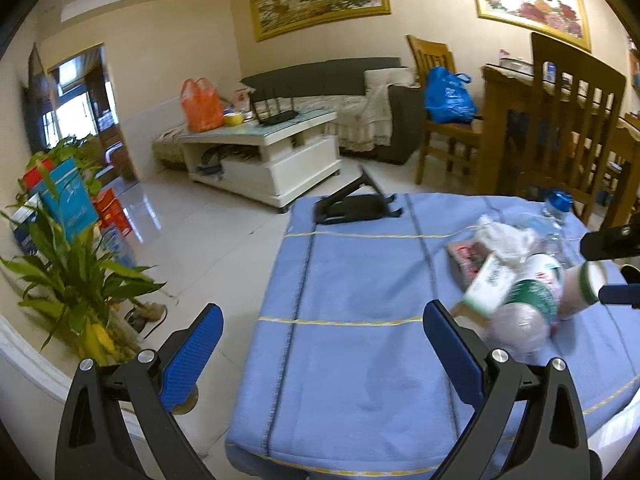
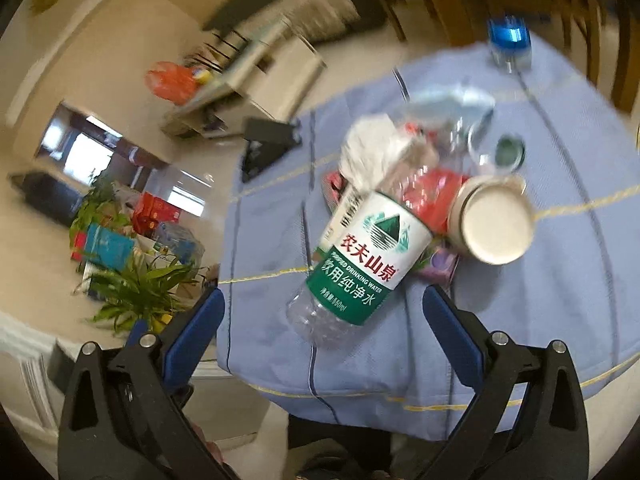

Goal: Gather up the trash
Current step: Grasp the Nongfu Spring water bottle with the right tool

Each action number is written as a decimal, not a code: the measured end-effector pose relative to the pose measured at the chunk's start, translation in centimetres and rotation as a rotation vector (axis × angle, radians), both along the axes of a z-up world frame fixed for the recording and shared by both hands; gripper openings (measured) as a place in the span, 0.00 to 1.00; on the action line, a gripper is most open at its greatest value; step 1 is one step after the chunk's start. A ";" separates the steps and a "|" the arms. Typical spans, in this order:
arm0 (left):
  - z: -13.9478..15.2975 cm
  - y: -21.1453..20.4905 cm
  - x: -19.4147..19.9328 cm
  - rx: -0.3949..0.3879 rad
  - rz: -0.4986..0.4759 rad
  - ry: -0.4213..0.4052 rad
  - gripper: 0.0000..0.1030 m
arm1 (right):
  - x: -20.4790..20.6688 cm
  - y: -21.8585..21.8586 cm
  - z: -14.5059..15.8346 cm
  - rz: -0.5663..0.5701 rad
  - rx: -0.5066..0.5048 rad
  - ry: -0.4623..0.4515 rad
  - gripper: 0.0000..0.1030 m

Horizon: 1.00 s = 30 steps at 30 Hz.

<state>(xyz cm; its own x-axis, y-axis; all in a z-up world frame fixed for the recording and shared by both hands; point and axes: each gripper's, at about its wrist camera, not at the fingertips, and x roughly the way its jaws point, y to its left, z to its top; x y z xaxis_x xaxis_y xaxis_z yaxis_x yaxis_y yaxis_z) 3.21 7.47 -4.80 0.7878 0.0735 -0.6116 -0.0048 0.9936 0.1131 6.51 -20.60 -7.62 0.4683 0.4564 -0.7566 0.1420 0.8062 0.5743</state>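
Note:
A pile of trash lies on the blue cloth-covered table (image 1: 352, 360). It holds a clear water bottle with a green and white label (image 2: 360, 264), a round tin lying on its side (image 2: 494, 222), crumpled white paper (image 2: 372, 152), red wrappers (image 2: 436, 196) and a blue-capped bottle (image 2: 510, 40). The bottle also shows in the left wrist view (image 1: 528, 308). My right gripper (image 2: 320, 312) is open, just in front of the bottle's base. My left gripper (image 1: 320, 332) is open and empty over the table, left of the pile. The right gripper's fingers (image 1: 616, 294) show at the left view's right edge.
A black folding stand (image 1: 352, 206) lies at the table's far edge. A potted plant (image 1: 76, 276) and boxes stand on the floor to the left. A white coffee table (image 1: 276, 160), a sofa and wooden chairs (image 1: 568, 120) stand beyond.

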 end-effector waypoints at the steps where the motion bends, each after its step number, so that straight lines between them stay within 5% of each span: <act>1: -0.2 0.3 0.1 -0.001 0.005 0.003 0.94 | 0.7 0.2 -0.6 -0.011 -0.007 0.027 0.95; 4: -1.0 1.1 0.4 0.006 0.013 0.009 0.94 | 2.7 0.8 -2.6 -0.057 -0.100 0.098 0.94; 8: -2.2 1.5 0.8 0.012 0.010 0.034 0.94 | 4.5 1.3 -4.7 -0.129 -0.116 0.158 0.78; 19: -4.5 1.5 1.5 0.020 0.000 0.089 0.94 | 6.4 3.8 -6.2 -0.096 -0.276 0.183 0.74; 24: -4.1 0.6 1.8 0.017 -0.037 0.082 0.94 | 5.7 2.8 -5.0 -0.069 -0.237 0.148 0.70; 30: -3.5 -1.3 2.6 -0.017 -0.127 0.084 0.94 | 4.4 0.0 -3.0 -0.036 -0.072 0.094 0.69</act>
<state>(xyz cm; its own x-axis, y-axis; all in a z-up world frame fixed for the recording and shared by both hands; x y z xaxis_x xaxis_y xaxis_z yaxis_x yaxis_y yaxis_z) 5.81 6.21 -8.25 0.7361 -0.0340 -0.6760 0.1297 0.9873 0.0915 10.96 -20.61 -10.58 0.4086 0.3834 -0.8283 0.2226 0.8382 0.4978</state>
